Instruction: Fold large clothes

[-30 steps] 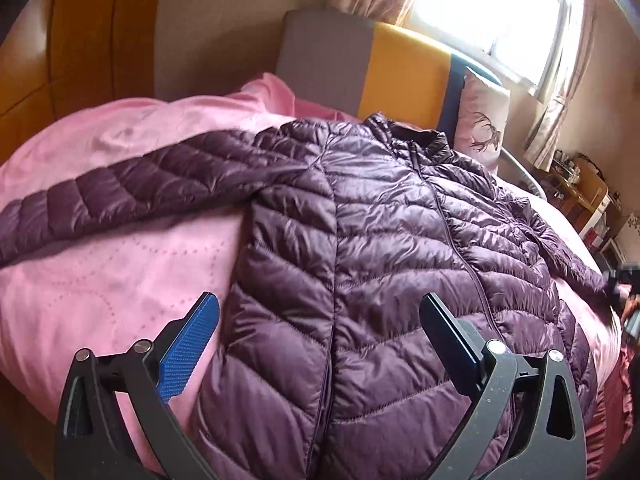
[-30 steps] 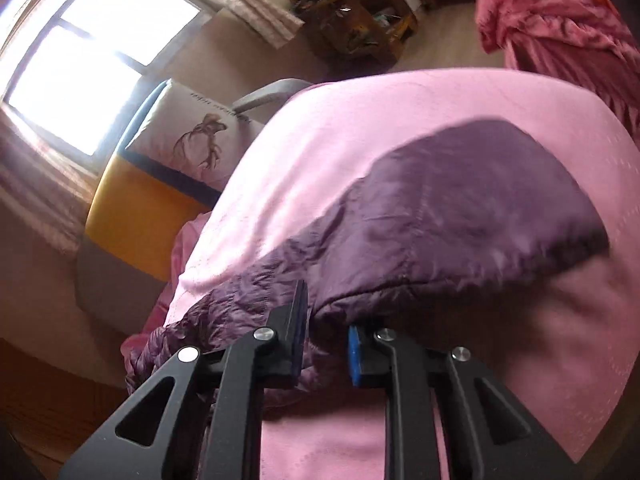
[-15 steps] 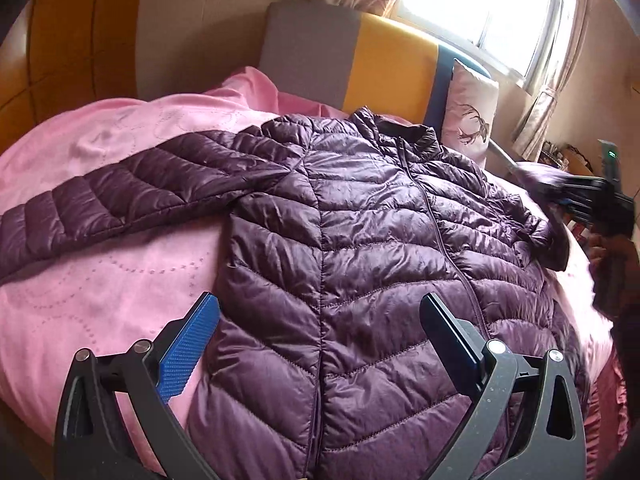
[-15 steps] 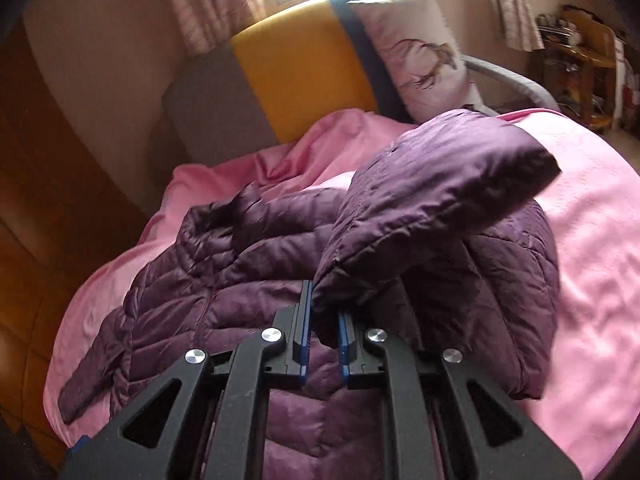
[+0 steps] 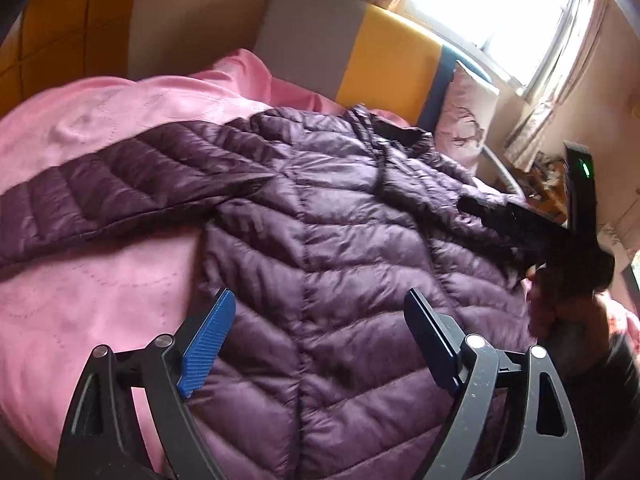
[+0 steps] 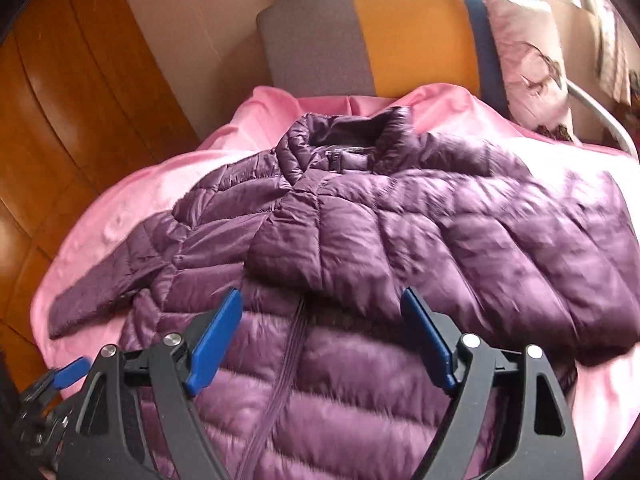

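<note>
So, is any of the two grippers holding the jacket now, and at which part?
Nothing is held. The left gripper and the right gripper are both open above the purple jacket; its folded sleeve lies free across the front.

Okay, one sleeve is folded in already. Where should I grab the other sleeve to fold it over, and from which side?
Probably take the outstretched sleeve with the left tool at its cuff end, coming from the outer side over the pink bedspread. The sleeve lies flat and straight away from the jacket, so its free tip pinches easily and can swing across the body, mirroring the folded sleeve.
</note>
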Demonstrator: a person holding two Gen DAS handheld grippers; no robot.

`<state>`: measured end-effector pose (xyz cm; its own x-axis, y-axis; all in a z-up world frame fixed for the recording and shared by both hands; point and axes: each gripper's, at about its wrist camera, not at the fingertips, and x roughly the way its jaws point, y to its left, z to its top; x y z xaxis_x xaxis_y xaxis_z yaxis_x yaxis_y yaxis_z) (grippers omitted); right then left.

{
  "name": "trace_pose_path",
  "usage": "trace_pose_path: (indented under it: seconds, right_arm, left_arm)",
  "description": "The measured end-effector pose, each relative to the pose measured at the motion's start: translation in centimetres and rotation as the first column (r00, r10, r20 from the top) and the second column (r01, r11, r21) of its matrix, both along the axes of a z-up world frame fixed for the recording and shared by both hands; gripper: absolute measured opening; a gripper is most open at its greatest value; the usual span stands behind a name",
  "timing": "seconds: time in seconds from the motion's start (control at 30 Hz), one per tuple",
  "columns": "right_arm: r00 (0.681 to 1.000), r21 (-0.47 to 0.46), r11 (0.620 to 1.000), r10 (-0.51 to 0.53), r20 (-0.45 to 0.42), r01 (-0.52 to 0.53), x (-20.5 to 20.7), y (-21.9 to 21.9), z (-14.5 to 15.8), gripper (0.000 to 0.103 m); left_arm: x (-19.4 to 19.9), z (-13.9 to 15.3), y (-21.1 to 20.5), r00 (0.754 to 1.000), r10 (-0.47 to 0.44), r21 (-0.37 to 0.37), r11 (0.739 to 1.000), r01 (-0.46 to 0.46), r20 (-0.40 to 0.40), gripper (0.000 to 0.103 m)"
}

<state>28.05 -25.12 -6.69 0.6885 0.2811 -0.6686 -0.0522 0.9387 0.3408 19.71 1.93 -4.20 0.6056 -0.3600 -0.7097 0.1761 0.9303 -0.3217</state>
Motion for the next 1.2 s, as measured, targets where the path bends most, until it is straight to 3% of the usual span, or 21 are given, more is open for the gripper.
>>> trace_pose_path:
  seconds: [0.07, 0.17, 0.3, 0.4, 0.5, 0.57, 0.67, 0.73, 0.8, 0.87, 1.0, 1.2]
  right_arm:
    - [1.0, 0.04, 0.999, -0.023, 0.002, 0.023, -2.0, -1.8, -0.2, 0.086]
    - [0.997, 0.12, 0.99, -0.069, -0.018, 0.071, -4.3, -4.8, -0.6, 0.087]
    - [0.988, 0.281, 0.948, -0.142, -0.055, 0.152, -7.2, -9.2, -2.0, 0.091]
    - [0.98, 0.434, 0.879, -0.185, -0.071, 0.197, -8.4, -11.9, -3.4, 0.096]
    - [0.976, 0.598, 0.773, -0.204, -0.081, 0.211, -8.6, -13.9, -4.8, 0.101]
    - [0.973, 0.666, 0.714, -0.213, -0.09, 0.218, -8.2, -14.6, -5.6, 0.101]
    - [0.965, 0.718, 0.654, -0.242, -0.099, 0.238, -7.5, -15.6, -6.3, 0.101]
    - [0.959, 0.751, 0.611, -0.264, -0.107, 0.252, -7.1, -16.1, -6.9, 0.101]
    - [0.95, 0.779, 0.568, -0.293, -0.111, 0.265, -6.8, -16.8, -7.3, 0.101]
    - [0.941, 0.807, 0.522, -0.32, -0.115, 0.276, -6.9, -18.0, -7.4, 0.101]
    - [0.916, 0.839, 0.448, -0.379, -0.133, 0.308, -6.2, -19.6, -7.9, 0.101]
    - [0.899, 0.848, 0.415, -0.413, -0.147, 0.329, -4.5, -20.5, -7.8, 0.101]
  left_arm:
    - [1.6, -0.2, -0.5, 0.999, -0.027, -0.074, 0.997, 0.024, -0.043, 0.079]
    - [3.9, 0.0, -1.7, 0.996, -0.064, -0.14, 0.989, 0.054, -0.066, 0.078]
    - [7.8, -0.3, -4.9, 0.989, -0.114, -0.177, 0.98, 0.097, -0.093, 0.078]
    - [11.1, -1.0, -7.4, 0.983, -0.125, -0.175, 0.979, 0.101, -0.133, 0.078]
    - [14.3, -2.2, -9.4, 0.974, -0.121, -0.184, 0.979, 0.085, -0.192, 0.079]
    - [16.0, -3.2, -10.3, 0.968, -0.105, -0.194, 0.979, 0.061, -0.229, 0.079]
    - [17.3, -3.8, -11.4, 0.966, -0.102, -0.208, 0.977, 0.052, -0.237, 0.079]
    - [17.9, -4.0, -12.2, 0.967, -0.102, -0.189, 0.98, 0.058, -0.234, 0.062]
    - [18.3, -4.0, -12.9, 0.966, -0.111, -0.147, 0.986, 0.077, -0.233, 0.017]
    - [18.3, -3.5, -12.1, 0.973, -0.097, -0.177, 0.982, 0.061, -0.208, 0.009]
    - [17.6, -1.5, -8.8, 0.991, -0.029, -0.193, 0.981, 0.003, -0.131, 0.007]
    - [16.8, -1.9, -2.4, 0.986, 0.108, -0.115, 0.986, -0.123, -0.13, 0.007]
